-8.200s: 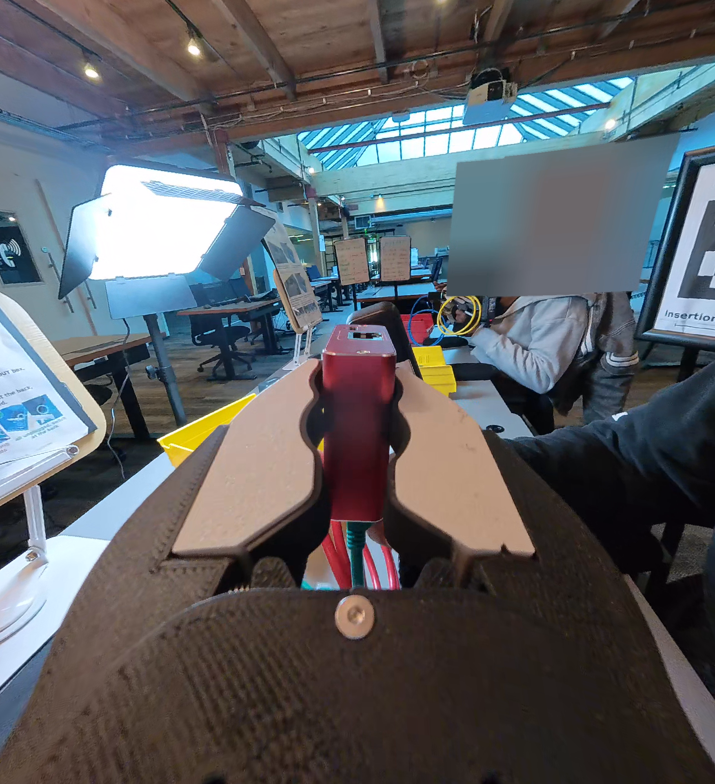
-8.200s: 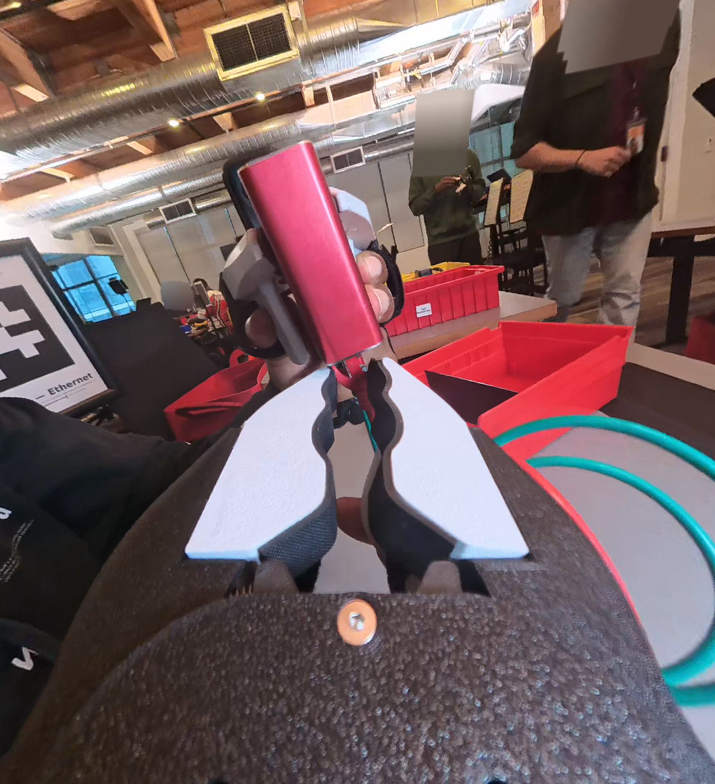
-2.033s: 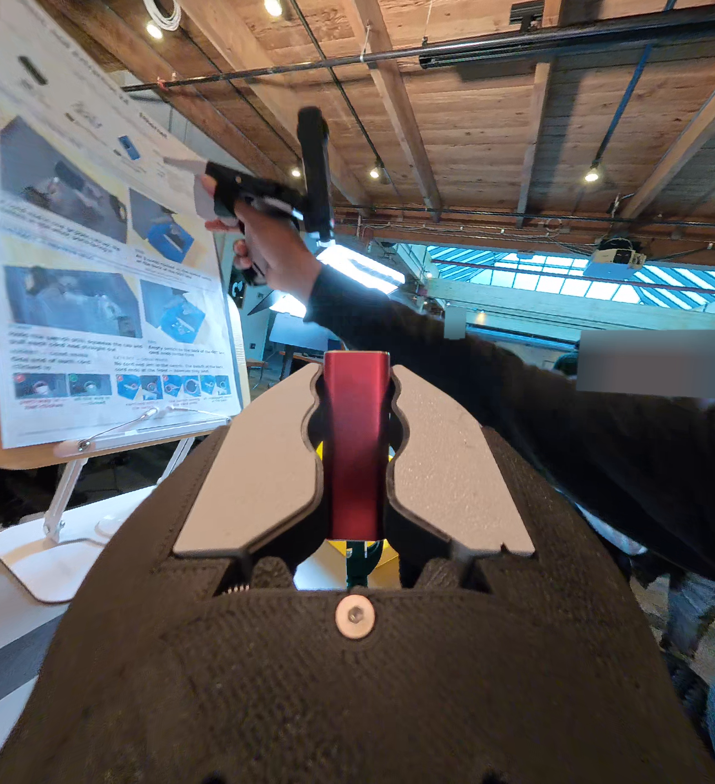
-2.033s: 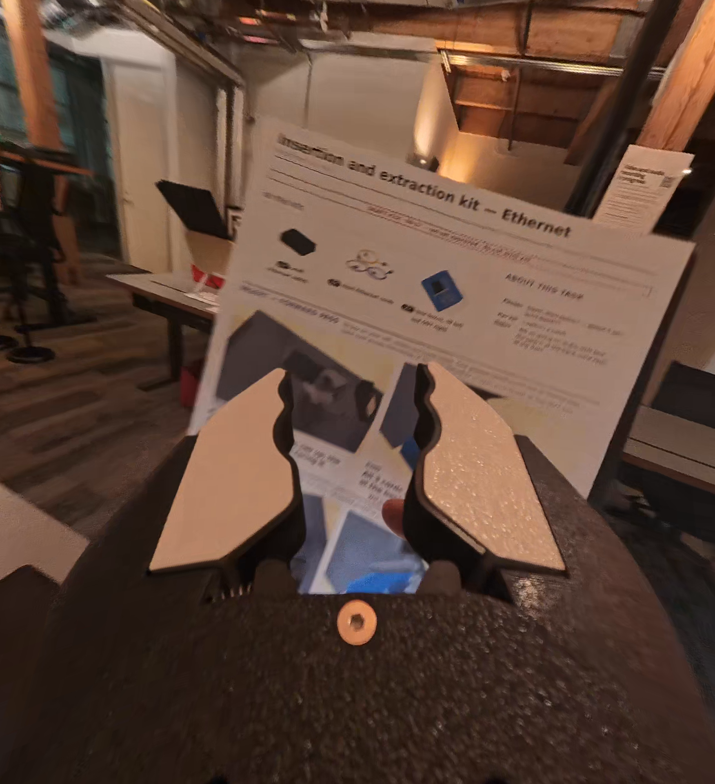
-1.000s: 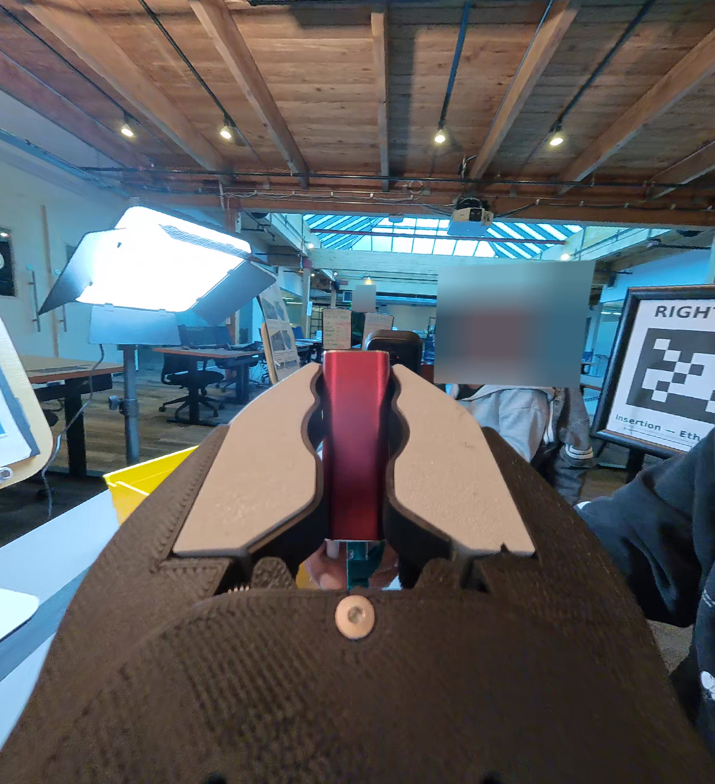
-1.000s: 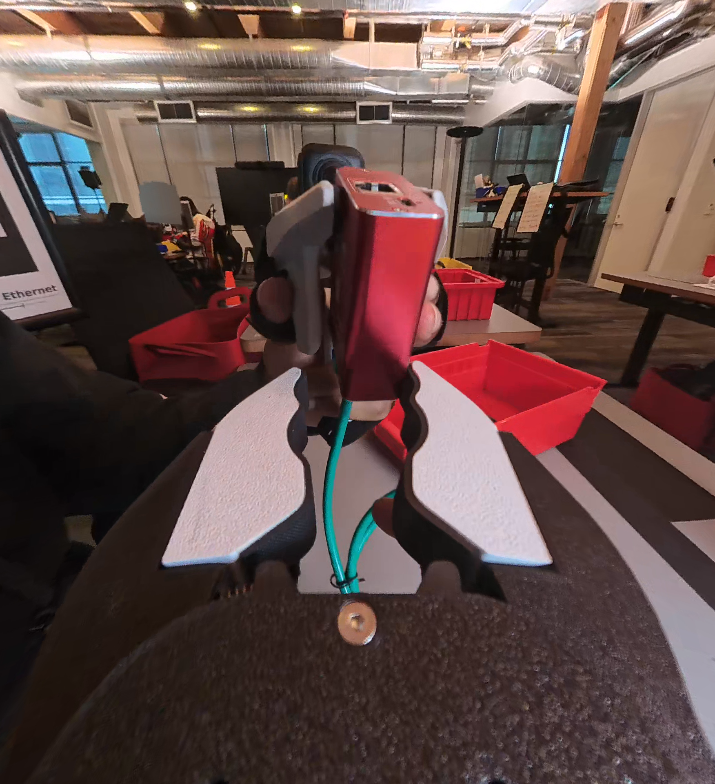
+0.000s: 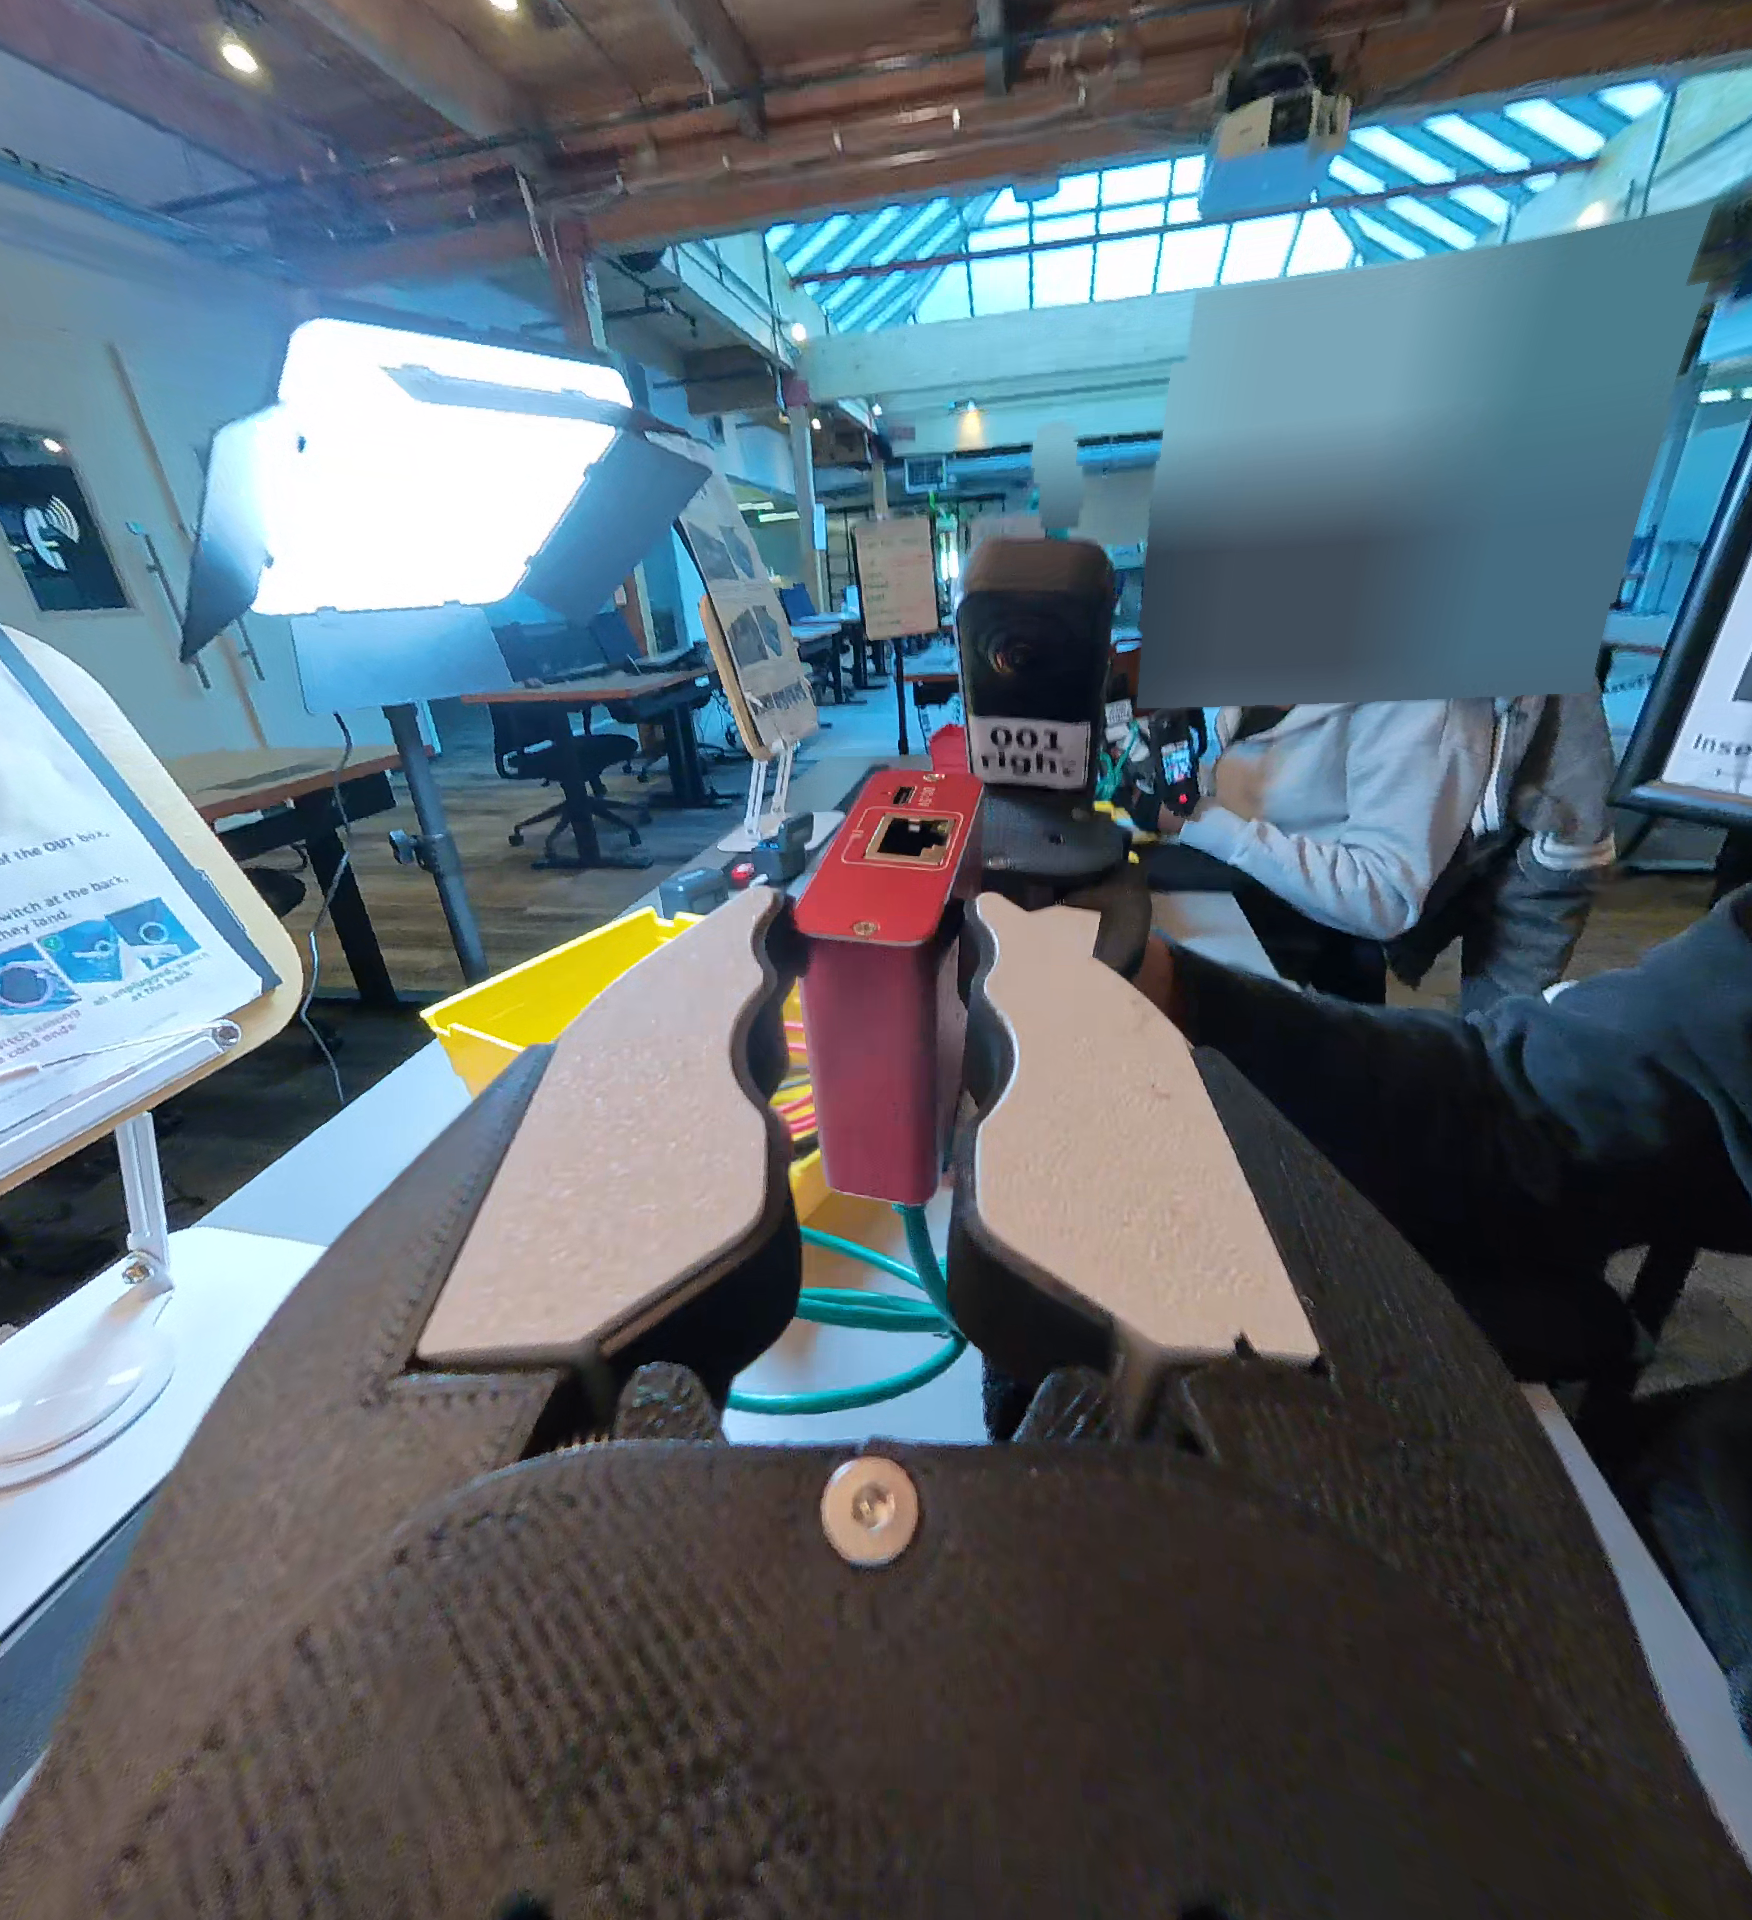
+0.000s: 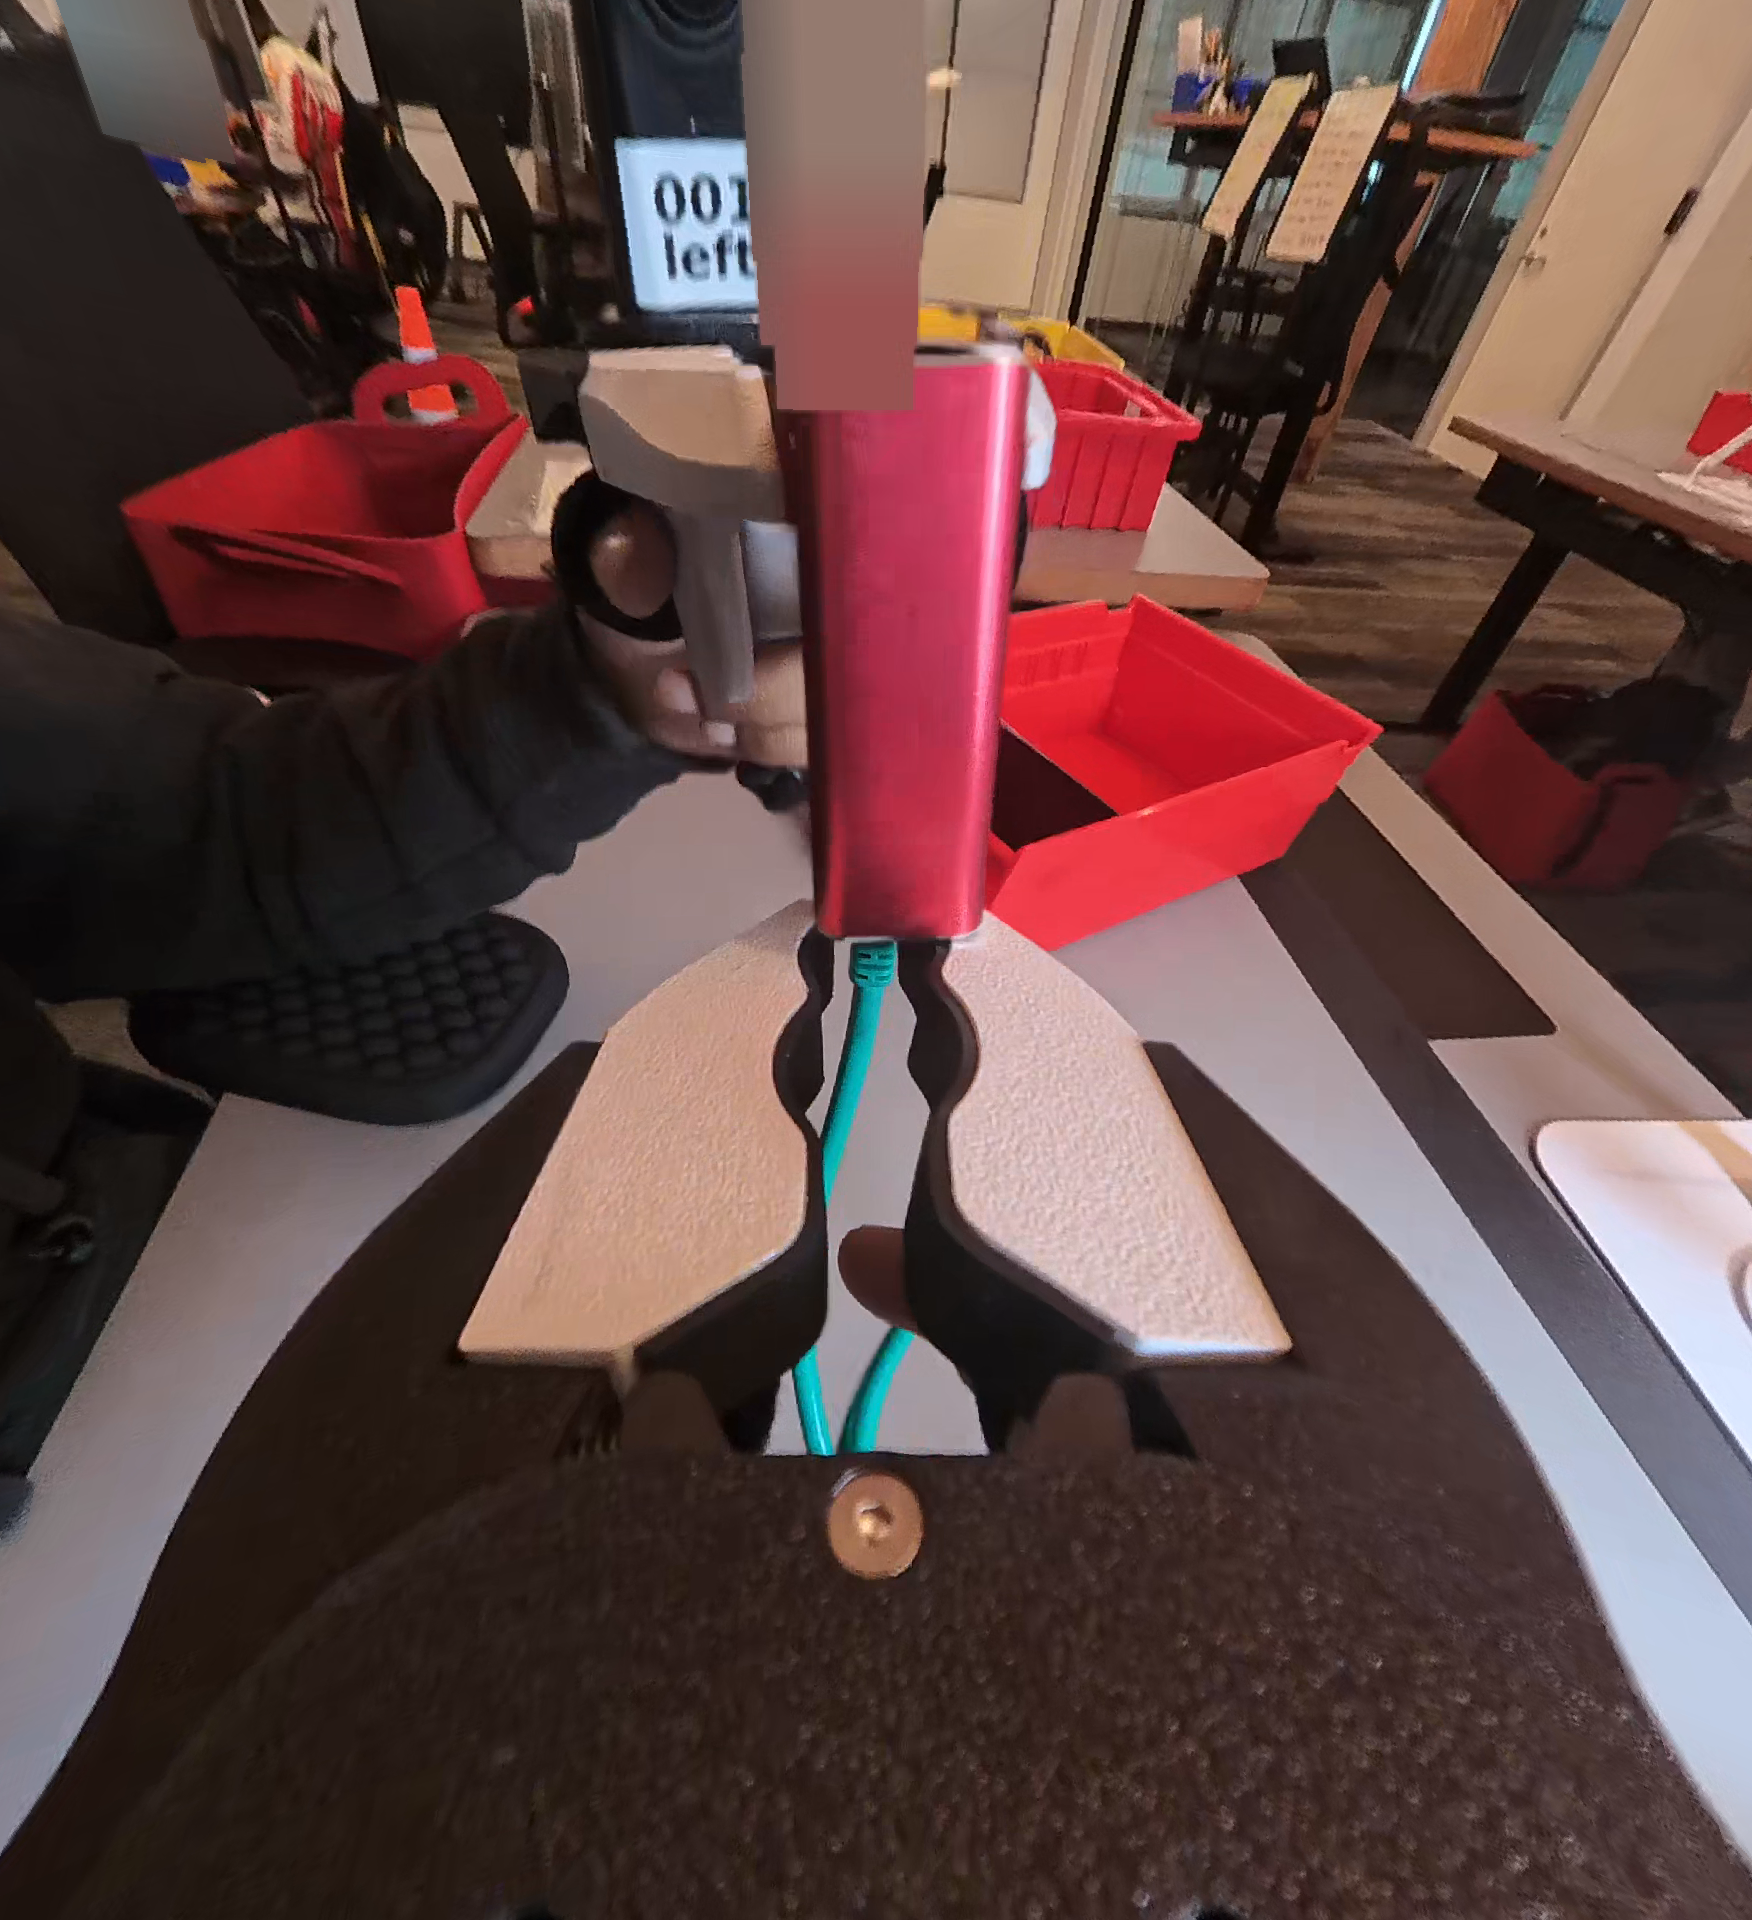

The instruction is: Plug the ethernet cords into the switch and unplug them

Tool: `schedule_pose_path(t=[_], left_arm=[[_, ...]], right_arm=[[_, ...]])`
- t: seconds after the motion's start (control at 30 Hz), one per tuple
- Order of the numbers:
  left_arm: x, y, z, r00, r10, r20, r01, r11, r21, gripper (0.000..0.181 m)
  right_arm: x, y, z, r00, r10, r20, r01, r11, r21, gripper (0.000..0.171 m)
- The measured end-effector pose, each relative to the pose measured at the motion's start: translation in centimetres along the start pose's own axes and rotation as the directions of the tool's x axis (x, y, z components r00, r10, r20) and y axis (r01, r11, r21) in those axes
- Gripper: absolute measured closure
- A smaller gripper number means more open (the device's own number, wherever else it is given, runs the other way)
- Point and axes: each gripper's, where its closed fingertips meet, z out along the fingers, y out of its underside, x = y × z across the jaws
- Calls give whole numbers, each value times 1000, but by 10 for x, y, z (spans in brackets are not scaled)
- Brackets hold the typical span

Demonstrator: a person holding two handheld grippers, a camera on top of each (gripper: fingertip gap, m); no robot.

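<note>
Left wrist view: the left gripper (image 7: 872, 935) clamps the red switch (image 7: 877, 1049) upright between its fingers, above the worktop (image 7: 352, 1153), a green ethernet cord (image 7: 851, 1309) plugged into its underside. In the right wrist view, the right gripper (image 8: 874, 961) is pinched on the cord's plug (image 8: 872, 966) just below the switch (image 8: 898, 665).

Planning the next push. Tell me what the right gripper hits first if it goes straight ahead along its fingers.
The right gripper would most likely meet the bottom end of the red switch, just past its fingertips, where the green cord between its fingers plugs in. Depth is uncertain.
</note>
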Motion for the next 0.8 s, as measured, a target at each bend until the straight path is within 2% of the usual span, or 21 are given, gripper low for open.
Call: schedule_pose_path(t=[0.17, 0.33, 0.4, 0.57, 0.7, 0.8], left_arm=[[-8, -15, -9, 997, -73, 11, 71, 989, 126, 154], [-11, -16, -9, 996, -86, 15, 82, 982, 169, 154], [-9, -14, -6, 996, -90, 3, 88, 981, 174, 154], [-8, -17, -6, 996, -88, 0, 86, 973, 216, 154], [-5, -10, -3, 995, -95, -36, 100, 979, 177, 152], [1, 2, 2, 998, -50, -46, 54, 996, 76, 147]], right_arm=[[1, -15, 4, 999, 41, 2, -41, 986, 164, 160], [-1, -16, 16, 995, 92, 27, -96, 970, 225, 151], [-3, -16, 19, 994, 103, 37, -108, 965, 238, 156], [-5, -19, 17, 992, 104, 68, -118, 963, 243, 157], [-7, -13, 17, 997, 64, 39, -69, 983, 172, 158], [-9, -12, 16, 997, 63, 46, -69, 988, 139, 157]])
